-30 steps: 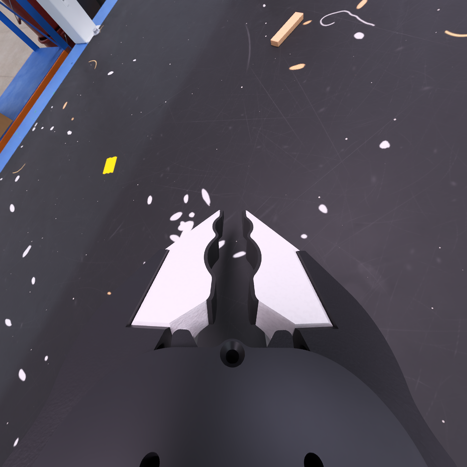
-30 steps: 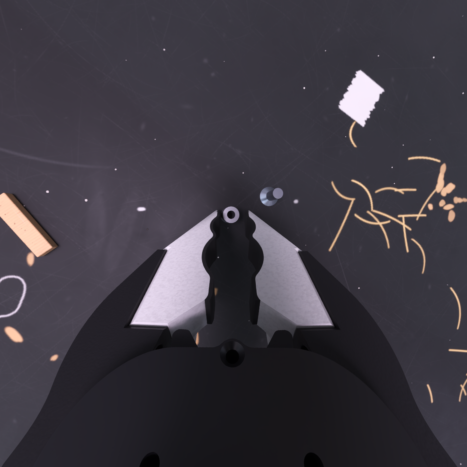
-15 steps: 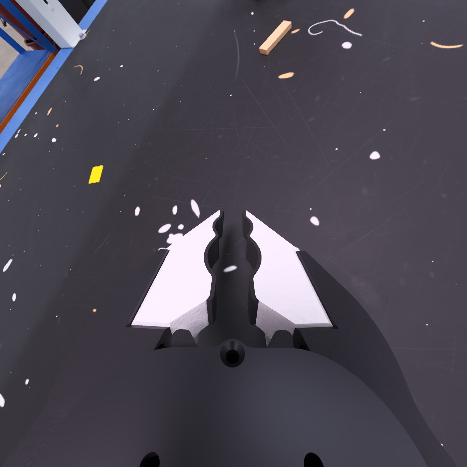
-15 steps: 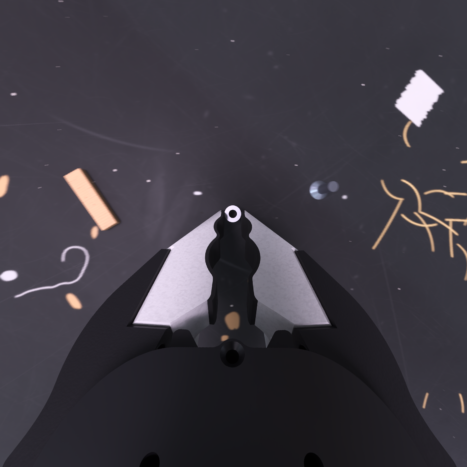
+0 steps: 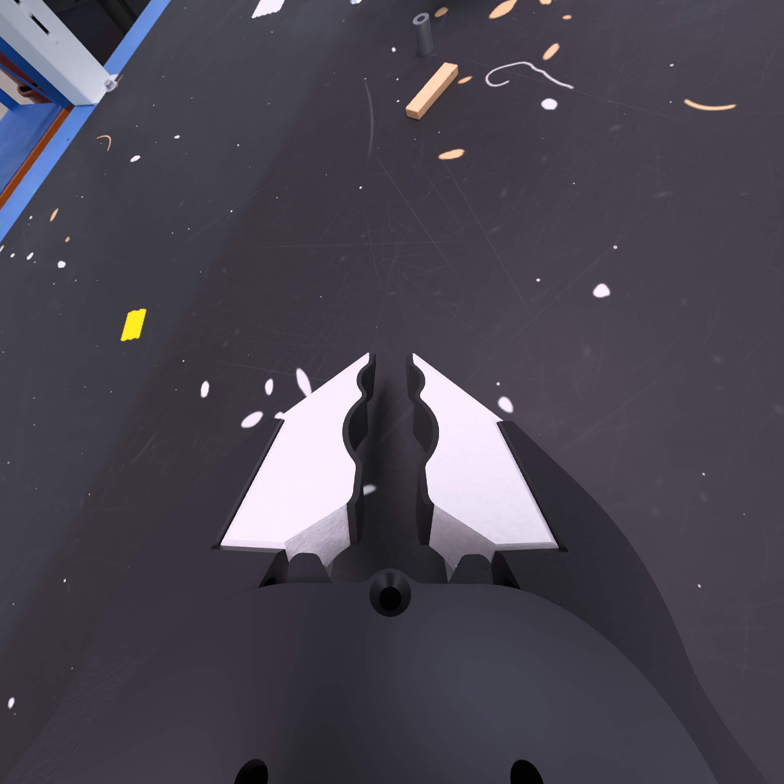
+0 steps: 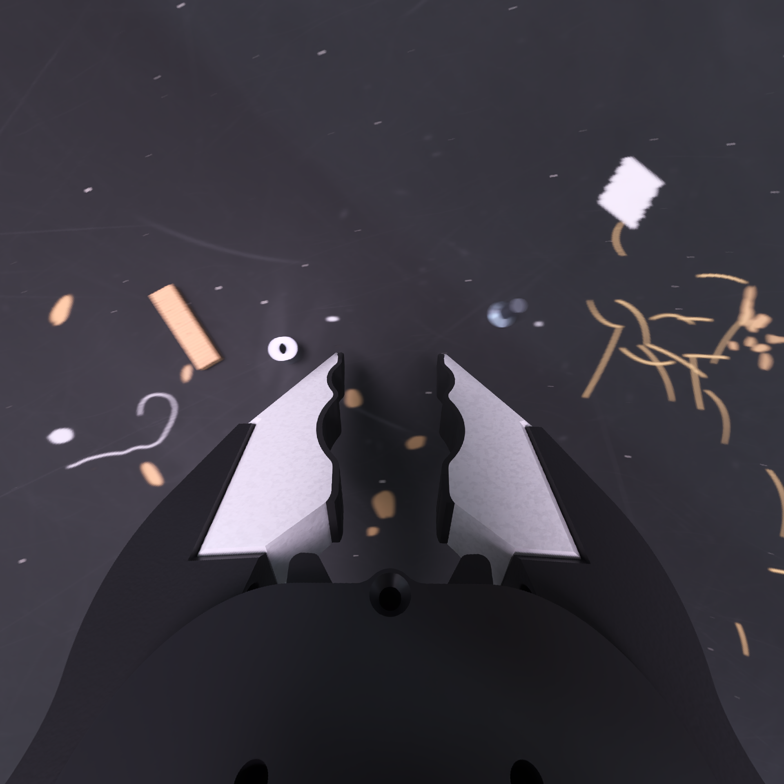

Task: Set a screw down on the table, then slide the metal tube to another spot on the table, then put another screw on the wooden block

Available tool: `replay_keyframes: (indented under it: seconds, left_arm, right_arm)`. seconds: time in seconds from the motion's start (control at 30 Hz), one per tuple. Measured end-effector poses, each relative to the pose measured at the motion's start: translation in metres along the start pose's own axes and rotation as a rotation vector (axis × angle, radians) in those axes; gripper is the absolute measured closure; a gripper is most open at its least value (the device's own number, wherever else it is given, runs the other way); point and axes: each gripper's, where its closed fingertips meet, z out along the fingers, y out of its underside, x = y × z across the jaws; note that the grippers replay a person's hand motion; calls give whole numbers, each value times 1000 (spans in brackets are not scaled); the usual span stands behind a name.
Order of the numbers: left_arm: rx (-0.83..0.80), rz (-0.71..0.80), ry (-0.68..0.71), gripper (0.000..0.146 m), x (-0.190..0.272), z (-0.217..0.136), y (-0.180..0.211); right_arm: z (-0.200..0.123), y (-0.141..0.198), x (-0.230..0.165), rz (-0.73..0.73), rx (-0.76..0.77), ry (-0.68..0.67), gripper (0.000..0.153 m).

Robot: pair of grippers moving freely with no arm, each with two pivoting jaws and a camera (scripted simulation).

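Note:
The metal tube stands upright on the dark table, seen end-on as a pale ring just left of my right gripper's left fingertip. My right gripper is open and empty. The wooden block lies flat to the tube's left. One screw lies on the table to the right. My left gripper is empty, its jaws a narrow gap apart, low over bare table. Far ahead of it lie the block and, beyond it, the tube.
Wood shavings and a white patch lie right of the screw. A white curl is painted near the block. The blue table edge and a white frame are at the far left; a yellow mark lies nearby.
My right gripper has opened and let go of the tube, which now stands left of its fingertip. The left gripper has shifted, bringing the block and tube into view.

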Motion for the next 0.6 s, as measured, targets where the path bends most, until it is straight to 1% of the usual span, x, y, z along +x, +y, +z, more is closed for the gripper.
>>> replay_keyframes:
  seconds: [0.13, 0.2, 0.3, 0.43, 0.53, 0.6]
  left_arm:
    - [-3, -5, -2, 132, 0, 5, -3]
    - [-5, -4, 2, 132, 1, 7, -4]
    - [-8, -4, 2, 132, 1, 11, -7]
    - [-10, -19, -11, 132, -2, 12, -7]
    - [-16, -29, -8, 132, -3, 15, -6]
    - [-20, -25, 0, 132, -2, 18, -6]
  right_arm:
    - [0, -10, 42, 6, 26, 64, 109]
    - [8, -15, 57, -7, 19, 71, 110]
    - [25, -21, 71, -45, -6, 48, 112]
    - [38, -15, 77, -100, -98, -4, 119]
    - [40, -11, 68, -143, -107, -81, 123]
    - [43, -6, 67, -162, -117, -91, 123]
